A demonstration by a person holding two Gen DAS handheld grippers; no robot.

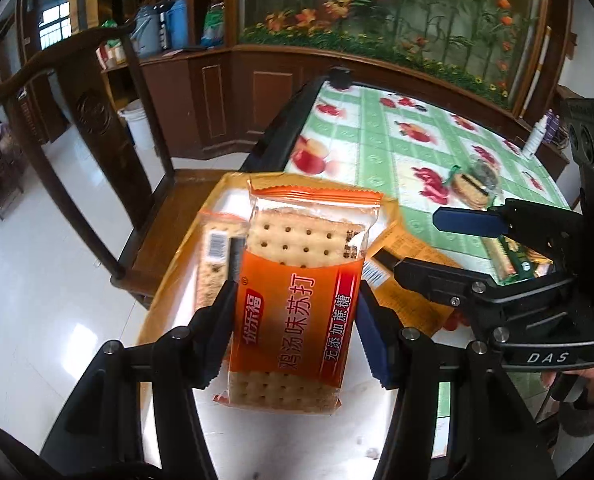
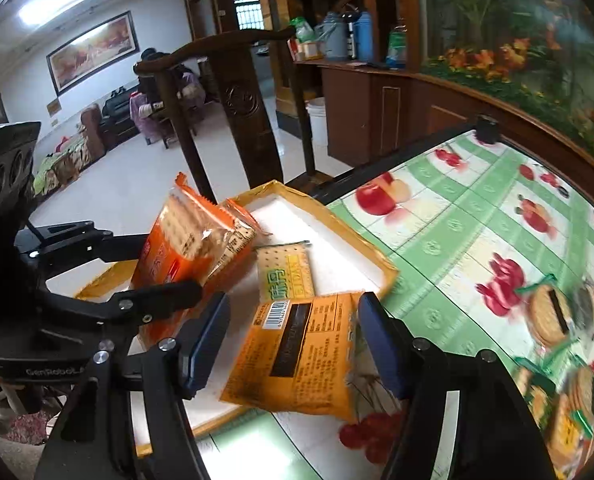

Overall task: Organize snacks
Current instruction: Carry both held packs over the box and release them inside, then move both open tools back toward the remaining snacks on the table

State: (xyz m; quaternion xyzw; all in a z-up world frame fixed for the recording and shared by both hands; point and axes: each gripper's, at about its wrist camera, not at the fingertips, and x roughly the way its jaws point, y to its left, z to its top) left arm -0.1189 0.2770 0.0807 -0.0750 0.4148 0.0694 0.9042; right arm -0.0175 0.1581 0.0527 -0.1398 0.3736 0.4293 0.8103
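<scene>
My left gripper (image 1: 293, 312) is shut on an orange soda-cracker packet (image 1: 297, 296) and holds it above the yellow-rimmed white tray (image 1: 177, 280). The same packet shows in the right wrist view (image 2: 177, 248), pinched by the left gripper (image 2: 145, 272). My right gripper (image 2: 293, 340) is open, its blue pads on either side of a yellow-orange snack packet (image 2: 297, 352) that lies across the tray's (image 2: 337, 216) near edge. A green-yellow cracker packet (image 2: 285, 272) lies flat in the tray. Another orange packet (image 1: 215, 256) lies in the tray under the held one.
The table (image 2: 457, 240) has a green fruit-print cloth. Sandwich-biscuit packets (image 2: 553, 316) lie at the right of it, and more (image 2: 553, 404) lie nearer. A dark wooden chair (image 2: 233, 112) stands by the table's edge behind the tray. A white bottle (image 1: 535, 140) stands at the far side.
</scene>
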